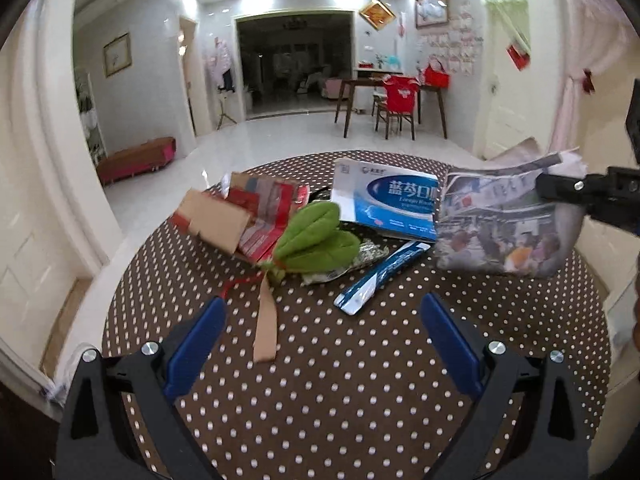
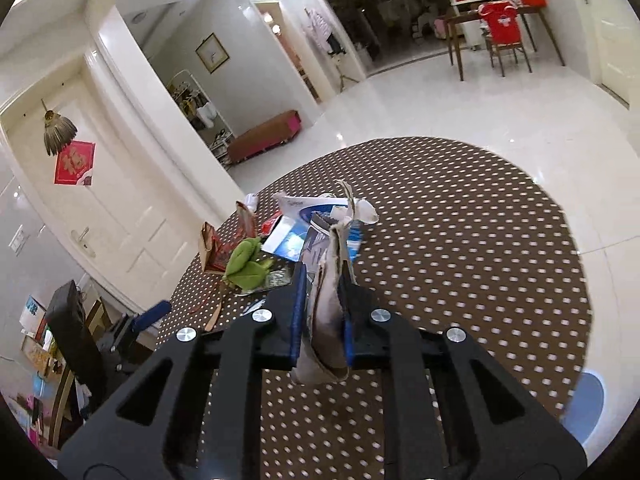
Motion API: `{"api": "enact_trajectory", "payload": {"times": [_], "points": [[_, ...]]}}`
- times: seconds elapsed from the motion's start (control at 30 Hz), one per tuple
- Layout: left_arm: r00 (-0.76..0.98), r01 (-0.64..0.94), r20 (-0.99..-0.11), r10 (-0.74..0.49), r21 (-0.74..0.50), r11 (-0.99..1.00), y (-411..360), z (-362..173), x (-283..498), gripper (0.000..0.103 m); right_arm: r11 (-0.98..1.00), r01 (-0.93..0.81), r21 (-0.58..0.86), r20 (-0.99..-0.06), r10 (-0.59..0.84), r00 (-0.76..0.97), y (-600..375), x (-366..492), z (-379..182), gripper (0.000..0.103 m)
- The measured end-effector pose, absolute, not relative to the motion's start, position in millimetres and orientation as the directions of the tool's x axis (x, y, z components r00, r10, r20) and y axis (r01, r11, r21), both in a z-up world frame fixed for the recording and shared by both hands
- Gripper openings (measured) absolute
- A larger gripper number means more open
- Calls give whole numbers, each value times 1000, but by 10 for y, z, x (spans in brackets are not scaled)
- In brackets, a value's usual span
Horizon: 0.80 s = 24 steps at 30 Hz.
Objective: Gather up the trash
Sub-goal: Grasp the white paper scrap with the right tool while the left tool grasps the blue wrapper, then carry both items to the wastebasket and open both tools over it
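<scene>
Trash lies on a round table with a brown polka-dot cloth. My right gripper is shut on a crumpled newspaper sheet and holds it above the table; the sheet also shows at the right of the left wrist view. My left gripper is open and empty, just short of a blue sachet. Beyond lie a green plush leaf, a torn red and brown carton, a blue and white medicine box and a foil wrapper.
A tan paper strip with a red ribbon lies near my left finger. The table's edge drops to a white tiled floor. A wooden table with a red-covered chair stands far back, a low bench at the left wall.
</scene>
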<state>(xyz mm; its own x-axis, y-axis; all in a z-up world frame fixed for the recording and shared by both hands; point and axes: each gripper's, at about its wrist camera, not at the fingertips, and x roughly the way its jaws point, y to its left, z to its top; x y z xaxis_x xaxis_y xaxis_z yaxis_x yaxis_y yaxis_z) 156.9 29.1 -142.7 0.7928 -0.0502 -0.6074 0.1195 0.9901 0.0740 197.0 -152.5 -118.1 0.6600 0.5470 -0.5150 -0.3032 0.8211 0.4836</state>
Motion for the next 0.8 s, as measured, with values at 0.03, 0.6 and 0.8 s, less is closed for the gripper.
{"api": "enact_trajectory", "payload": {"times": [0.03, 0.6, 0.8], "points": [[782, 151, -620, -59, 96, 984, 225, -1436, 1635, 96, 822, -298, 485, -512, 543, 665, -1571, 1945, -1182, 15], [587, 445, -782, -210, 95, 890, -335, -1721, 2327, 14, 827, -236, 510, -481, 502, 719, -2160, 1697, -1114, 15], [572, 473, -772, -276, 35, 880, -461, -1702, 2201, 9, 827, -229, 513, -472, 495, 730, -2266, 1617, -1098, 15]]}}
